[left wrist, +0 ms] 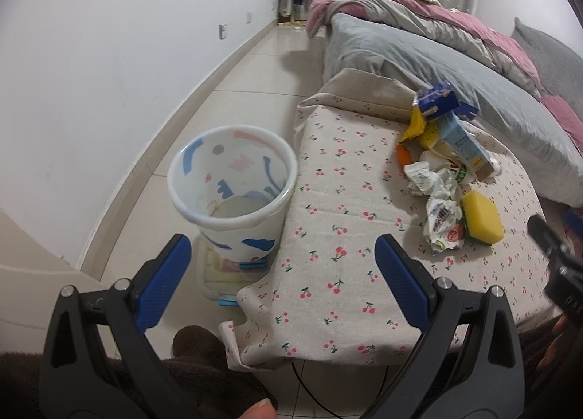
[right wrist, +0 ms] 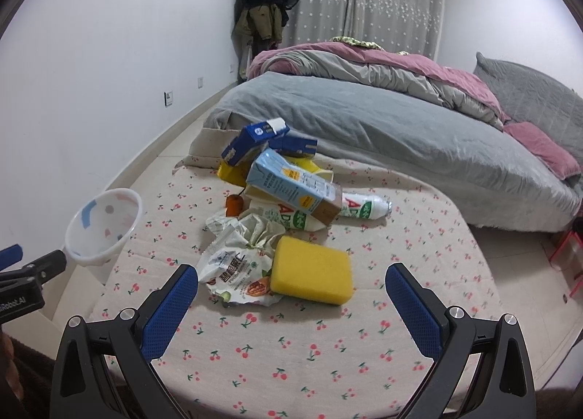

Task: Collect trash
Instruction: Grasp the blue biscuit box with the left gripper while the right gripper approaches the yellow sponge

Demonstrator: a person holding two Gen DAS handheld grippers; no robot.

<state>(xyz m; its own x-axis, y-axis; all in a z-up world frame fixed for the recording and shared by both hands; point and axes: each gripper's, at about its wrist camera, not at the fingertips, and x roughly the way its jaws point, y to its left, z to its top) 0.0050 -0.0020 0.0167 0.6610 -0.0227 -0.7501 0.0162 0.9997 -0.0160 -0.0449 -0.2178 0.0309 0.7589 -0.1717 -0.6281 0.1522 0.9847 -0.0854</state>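
Both grippers, left (left wrist: 282,266) and right (right wrist: 291,295), jaws wide, empty. Trash pile (right wrist: 277,207) on cherry-print tablecloth (right wrist: 291,353): spongy yellow block (right wrist: 311,275), crumpled wrappers, cartons overlapping. Plastic bin (left wrist: 233,185) on floor beside table.

patterned bin (left wrist: 233,182) beside cherry-print table (left wrist: 346,273), trash pile (left wrist: 448,171) on top

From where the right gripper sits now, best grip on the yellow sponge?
Take the yellow sponge across its short sides, coming from above and the near edge. It lies flat, nearest the open right gripper; its left end touches the snack wrapper, so approach carefully there.
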